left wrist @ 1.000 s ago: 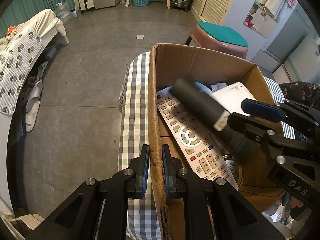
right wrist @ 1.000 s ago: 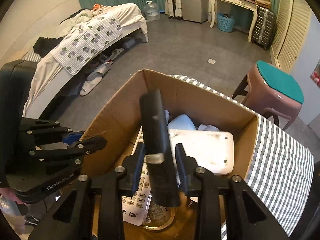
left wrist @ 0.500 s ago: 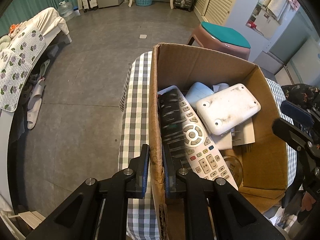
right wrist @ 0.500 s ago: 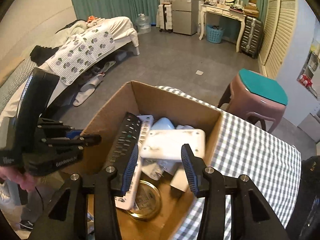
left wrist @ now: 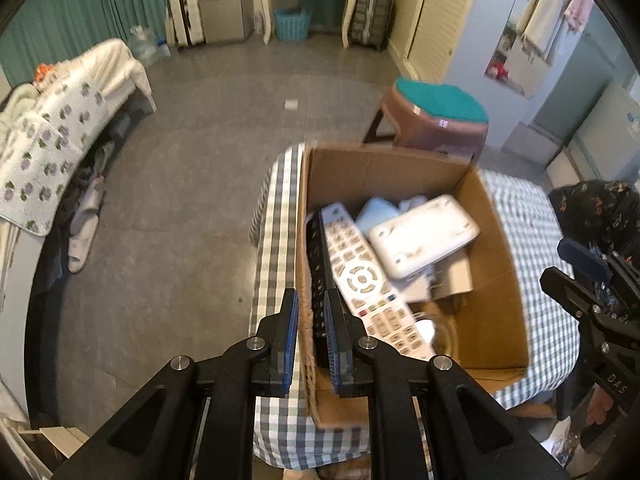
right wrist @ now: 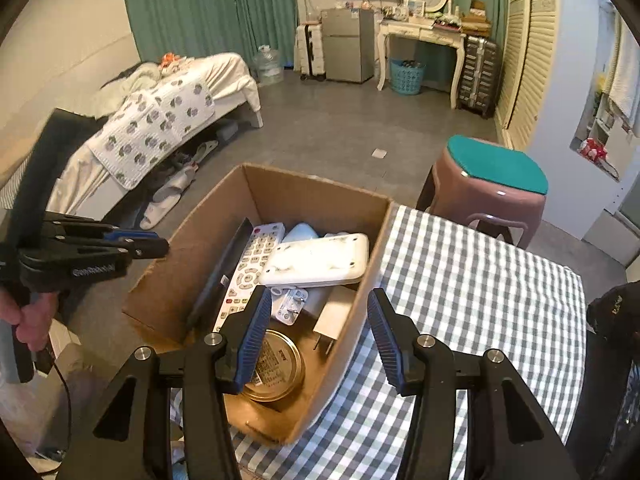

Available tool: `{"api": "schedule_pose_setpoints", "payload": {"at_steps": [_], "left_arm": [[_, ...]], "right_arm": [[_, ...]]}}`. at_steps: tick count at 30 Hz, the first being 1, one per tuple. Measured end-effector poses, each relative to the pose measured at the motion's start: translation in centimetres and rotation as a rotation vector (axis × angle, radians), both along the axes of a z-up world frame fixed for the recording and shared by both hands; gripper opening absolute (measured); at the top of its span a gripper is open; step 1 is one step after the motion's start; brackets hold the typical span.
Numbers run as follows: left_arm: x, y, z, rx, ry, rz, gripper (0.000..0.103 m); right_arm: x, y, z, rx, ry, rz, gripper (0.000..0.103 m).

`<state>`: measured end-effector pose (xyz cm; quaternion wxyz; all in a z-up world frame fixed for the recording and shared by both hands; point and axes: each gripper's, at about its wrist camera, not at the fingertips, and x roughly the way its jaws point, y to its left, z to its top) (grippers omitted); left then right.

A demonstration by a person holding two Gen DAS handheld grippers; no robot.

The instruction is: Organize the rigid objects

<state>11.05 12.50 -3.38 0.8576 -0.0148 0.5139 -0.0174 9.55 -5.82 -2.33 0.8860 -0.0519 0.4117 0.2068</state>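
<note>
A cardboard box (left wrist: pixel 500 240) (right wrist: pixel 280 188) stands on a checked tablecloth (right wrist: pixel 472 280). Inside lie a black remote (left wrist: pixel 318 264) (right wrist: pixel 220 276), a white remote (left wrist: pixel 360 280) (right wrist: pixel 252 260), a white flat device (left wrist: pixel 424 232) (right wrist: pixel 316 260), a pale blue object (left wrist: pixel 376 214) and a gold tin lid (right wrist: pixel 272 364). My left gripper (left wrist: pixel 311 340) is shut on the box's left wall. My right gripper (right wrist: pixel 316 336) is open and empty, above the box's near right corner; it also shows in the left wrist view (left wrist: pixel 588 280).
A pink stool with a teal seat (right wrist: pixel 492 176) stands beyond the table. A bed (right wrist: pixel 160 120) with slippers under it is at the left. A dark patterned garment (left wrist: pixel 596 208) lies on the table's right side. Grey floor lies beyond.
My right gripper let the black remote go into the box, opened, and pulled back up and to the right. My left gripper stays shut on the box wall and has risen.
</note>
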Motion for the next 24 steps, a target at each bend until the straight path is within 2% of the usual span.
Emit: {"api": "schedule_pose_setpoints", "payload": {"at_steps": [1, 3, 5, 6, 7, 9, 11, 13, 16, 24], "left_arm": [[-0.7, -0.3, 1.0, -0.001, -0.035, -0.003, 0.014], [-2.0, -1.1, 2.7, -0.005, -0.099, -0.012, 0.022], [-3.6, -2.2, 4.4, -0.004, -0.186, -0.022, 0.047], [-4.4, -2.8, 5.0, 0.001, -0.227, -0.022, 0.055], [-5.1, -3.4, 5.7, 0.008, -0.271, -0.021, 0.069], [-6.7, -4.6, 6.6, 0.013, -0.364, -0.024, 0.079], [-7.9, -5.5, 7.0, 0.014, -0.431, -0.024, 0.095], [-9.1, -6.2, 6.9, 0.017, -0.492, -0.02, 0.1], [-10.5, -7.2, 6.1, 0.019, -0.553, -0.015, 0.103], [-13.3, -8.5, 4.8, 0.017, -0.652, 0.032, 0.103]], "right_arm": [[-0.6, -0.4, 0.6, 0.008, -0.021, -0.011, 0.05], [-1.8, -1.3, 2.0, 0.025, -0.072, -0.035, 0.051], [-3.2, -2.2, 3.7, 0.033, -0.144, -0.071, 0.061], [-4.1, -2.6, 4.5, 0.034, -0.186, -0.094, 0.07], [-5.1, -3.1, 5.3, 0.031, -0.236, -0.118, 0.072], [-6.8, -3.8, 6.5, 0.015, -0.311, -0.16, 0.076], [-8.6, -4.5, 7.4, 0.0, -0.376, -0.214, 0.084], [-10.3, -5.0, 7.7, -0.001, -0.426, -0.255, 0.095], [-12.3, -5.8, 7.3, 0.006, -0.466, -0.315, 0.103], [-14.3, -9.3, 4.7, 0.055, -0.46, -0.419, 0.103]]}}
